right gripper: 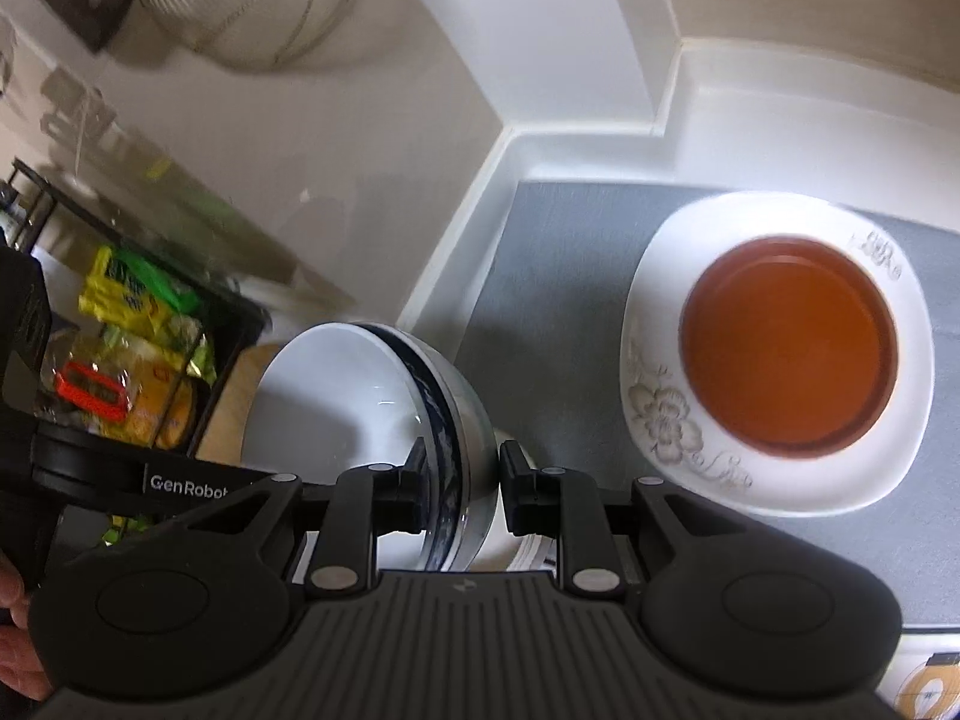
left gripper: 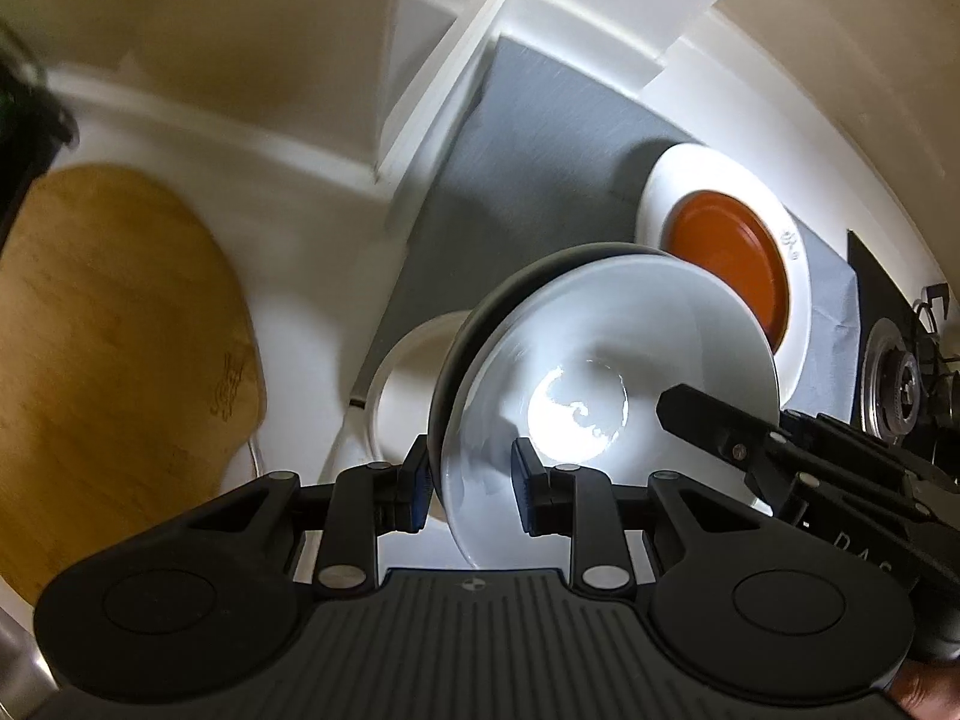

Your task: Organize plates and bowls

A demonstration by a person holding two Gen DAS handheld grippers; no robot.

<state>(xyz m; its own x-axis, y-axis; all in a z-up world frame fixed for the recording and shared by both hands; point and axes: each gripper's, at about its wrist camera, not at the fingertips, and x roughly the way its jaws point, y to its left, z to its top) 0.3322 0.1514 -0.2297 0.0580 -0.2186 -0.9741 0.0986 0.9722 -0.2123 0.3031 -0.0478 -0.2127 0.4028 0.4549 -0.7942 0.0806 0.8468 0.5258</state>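
A: Left gripper (left gripper: pixel 471 483) status?
B: Clamped on the rim of a white bowl (left gripper: pixel 606 384), 1 finger inside, 1 outside. Bowl is tilted on edge, dark outside, glossy inside, held above the counter. Second pale dish (left gripper: pixel 399 384) sits just behind it, mostly hidden.

A: Right gripper (right gripper: pixel 462 489)?
B: Fingers straddle the rim of a blue-banded bowl (right gripper: pixel 360 396), narrow gap. Left pad touches the inside wall; can't tell if the right pad is in contact, so grip is unconfirmed. That bowl is also tipped up on edge.

A: Other dishes?
B: White floral plate (right gripper: pixel 774 468) flat on the grey mat (right gripper: pixel 540 276) in the white tray (right gripper: pixel 480 204), with an orange plate (right gripper: pixel 789 348) stacked in its centre. Well right of the held bowl.

A: Surroundings?
B: Wooden board (left gripper: pixel 114 348) left of the tray. Wire basket (right gripper: pixel 252 0) upper left, snack packets (right gripper: pixel 132 300) in a black rack. Gas burner (left gripper: pixel 894 378) at far right.
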